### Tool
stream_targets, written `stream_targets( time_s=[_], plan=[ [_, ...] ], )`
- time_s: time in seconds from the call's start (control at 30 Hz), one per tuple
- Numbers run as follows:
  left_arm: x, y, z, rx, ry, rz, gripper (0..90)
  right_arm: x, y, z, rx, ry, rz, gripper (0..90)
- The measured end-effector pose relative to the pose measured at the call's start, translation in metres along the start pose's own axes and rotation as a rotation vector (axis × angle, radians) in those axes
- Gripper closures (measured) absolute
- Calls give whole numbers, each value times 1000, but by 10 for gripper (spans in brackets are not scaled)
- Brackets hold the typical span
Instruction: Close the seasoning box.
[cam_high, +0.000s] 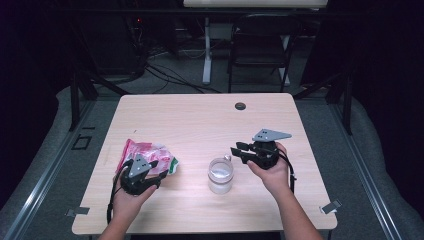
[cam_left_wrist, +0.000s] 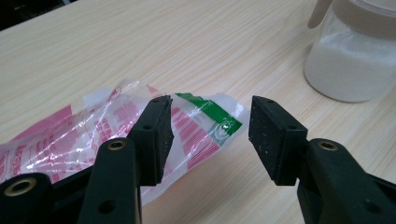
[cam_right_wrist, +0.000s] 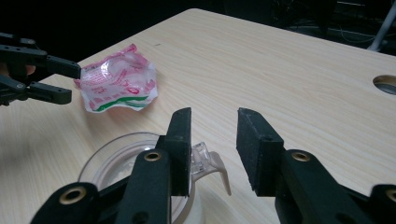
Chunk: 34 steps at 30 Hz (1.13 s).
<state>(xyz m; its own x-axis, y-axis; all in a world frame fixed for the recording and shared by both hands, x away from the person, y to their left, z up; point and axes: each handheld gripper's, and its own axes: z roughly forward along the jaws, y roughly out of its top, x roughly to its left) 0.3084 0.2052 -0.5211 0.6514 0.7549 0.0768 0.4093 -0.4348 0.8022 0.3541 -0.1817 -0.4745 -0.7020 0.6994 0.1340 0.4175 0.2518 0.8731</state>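
Observation:
A crumpled clear plastic bag with red and green print lies on the left part of the wooden table. My left gripper stands open at its near right end. In the left gripper view the bag lies under and behind the left jaw, and the pads of my left gripper do not press on it. A clear jar of white powder stands mid-table. My right gripper is open just right of the jar, above the lid tab, with nothing between the jaws.
A dark round cable hole sits near the table's far edge. Beyond the table stand a black folding chair and a white desk leg. Metal clips are fixed at the near corners.

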Motion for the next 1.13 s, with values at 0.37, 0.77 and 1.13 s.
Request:
stream_targets(
  time_s=[0.37, 0.77, 1.13],
  plan=[
    [2, -9, 7, 10, 3, -24, 485, -9, -7, 4, 18, -42, 26, 609],
    [2, -10, 11, 28, 9, -10, 472, -13, -12, 9, 54, -73, 30, 571],
    [6, -8, 6, -6, 21, -32, 461, -18, -19, 13, 96, -118, 33, 529]
  ],
)
